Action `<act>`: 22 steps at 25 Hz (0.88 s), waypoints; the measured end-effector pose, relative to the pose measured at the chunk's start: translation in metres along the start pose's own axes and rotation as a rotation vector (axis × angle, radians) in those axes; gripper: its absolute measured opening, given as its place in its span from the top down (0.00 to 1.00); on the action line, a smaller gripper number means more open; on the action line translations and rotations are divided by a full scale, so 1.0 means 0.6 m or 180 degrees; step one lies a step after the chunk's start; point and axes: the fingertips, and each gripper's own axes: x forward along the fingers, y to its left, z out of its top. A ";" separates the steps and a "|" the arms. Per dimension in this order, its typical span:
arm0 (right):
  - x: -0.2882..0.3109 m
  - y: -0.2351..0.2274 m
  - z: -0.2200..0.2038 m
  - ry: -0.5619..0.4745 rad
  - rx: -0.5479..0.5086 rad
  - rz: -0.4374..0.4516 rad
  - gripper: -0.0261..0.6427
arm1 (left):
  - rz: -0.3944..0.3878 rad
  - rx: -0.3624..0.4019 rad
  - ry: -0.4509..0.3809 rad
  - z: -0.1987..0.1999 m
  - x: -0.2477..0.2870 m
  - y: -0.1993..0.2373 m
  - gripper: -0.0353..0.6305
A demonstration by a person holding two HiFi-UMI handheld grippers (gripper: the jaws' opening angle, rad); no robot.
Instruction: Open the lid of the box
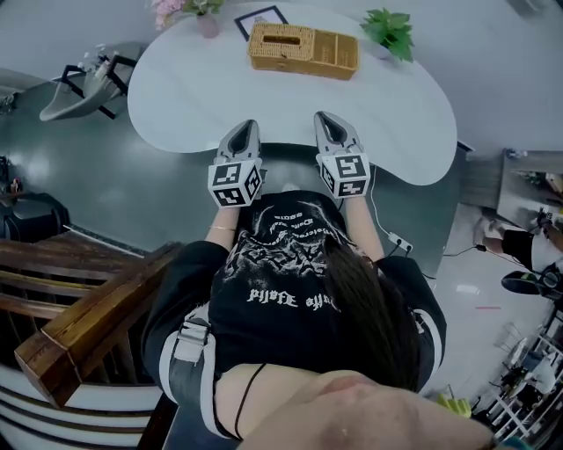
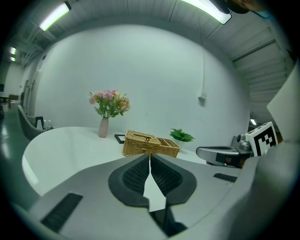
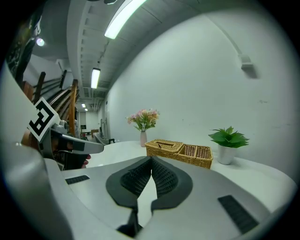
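The white table (image 1: pixel 193 97) carries a wicker box (image 1: pixel 303 50) at its 12 o'clock end, well apart from both grippers, which sit side by side at the 6 o'clock edge. The box's lid (image 1: pixel 281 39) covers its left part and appears to lie flat and shut, though that is hard to judge from this far off; the right part shows open compartments. The left gripper (image 1: pixel 249 126) has its jaws together, tips meeting with nothing between them, and points at the box from 7 o'clock. The right gripper (image 1: pixel 325 117), at 5 o'clock of the box, has its jaws pressed together and empty too. A vase of pink flowers (image 1: pixel 207 22) stands at 11 o'clock, a small dark frame (image 1: pixel 260 18) lies just behind the box, and a potted plant (image 1: pixel 390 31) stands at 1 o'clock.
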 end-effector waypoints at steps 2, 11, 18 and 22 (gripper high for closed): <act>0.008 -0.011 -0.008 0.0053 -0.0012 0.0043 0.92 | 0.0025 -0.0015 0.0009 -0.001 0.016 -0.005 0.91; 0.022 -0.045 -0.024 0.0102 0.0113 0.0099 0.92 | -0.0011 0.0015 0.0138 -0.009 0.072 -0.019 0.91; 0.047 -0.050 -0.010 0.0063 0.0166 0.0040 0.92 | -0.0089 0.0159 -0.0006 0.045 0.093 0.007 0.91; 0.081 -0.063 0.000 0.0083 0.0179 -0.0044 0.92 | -0.0169 0.0283 -0.0031 0.073 0.118 0.024 0.91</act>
